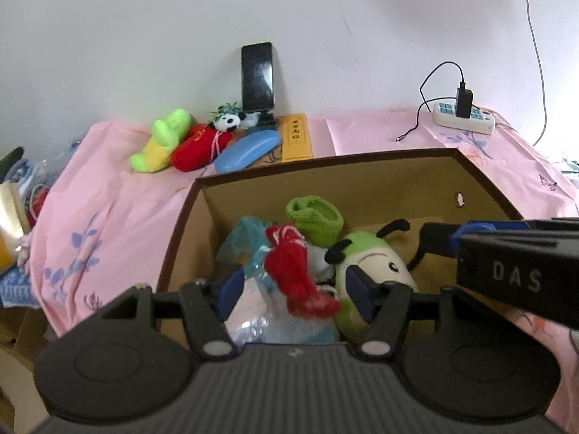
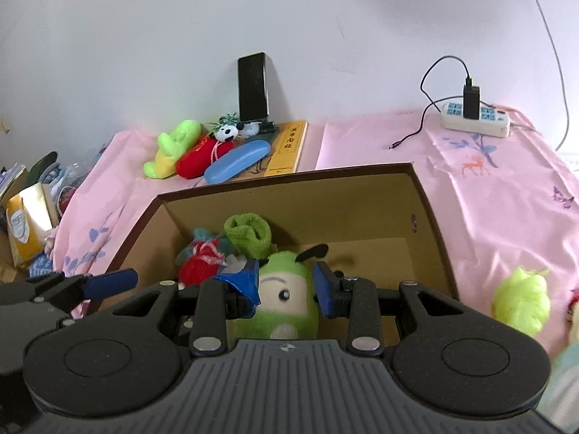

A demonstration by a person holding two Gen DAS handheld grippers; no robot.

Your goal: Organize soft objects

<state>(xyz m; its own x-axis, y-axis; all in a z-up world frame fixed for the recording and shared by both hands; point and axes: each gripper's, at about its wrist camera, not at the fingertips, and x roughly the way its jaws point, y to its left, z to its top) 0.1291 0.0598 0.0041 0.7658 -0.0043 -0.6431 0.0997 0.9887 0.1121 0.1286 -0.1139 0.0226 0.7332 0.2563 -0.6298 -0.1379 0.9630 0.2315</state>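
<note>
A brown cardboard box [image 1: 362, 159] [image 2: 289, 181] stands on the pink cloth. Inside lie a green bug plush [image 1: 376, 264] [image 2: 286, 296], a red knitted toy [image 1: 296, 271] [image 2: 199, 264], a green knitted sock [image 1: 315, 217] [image 2: 249, 233] and a bluish bag [image 1: 249, 238]. My left gripper [image 1: 295, 289] is open over the box, the red toy between its fingers but not pinched. My right gripper [image 2: 287, 285] is open around the green bug plush, over the box. More plush toys lie at the back: a lime one [image 1: 163, 141] [image 2: 173, 146], a red one [image 1: 199, 148] [image 2: 202, 155], a panda [image 1: 229, 121] [image 2: 228, 132].
A blue glasses case [image 1: 248, 150] [image 2: 237, 161], a yellow book [image 1: 296, 137] [image 2: 286, 148] and a phone on a stand [image 1: 257, 76] [image 2: 252, 85] sit at the back. A power strip with charger [image 1: 465, 115] [image 2: 476, 119] is back right. A fluffy lime toy [image 2: 521, 300] lies right of the box.
</note>
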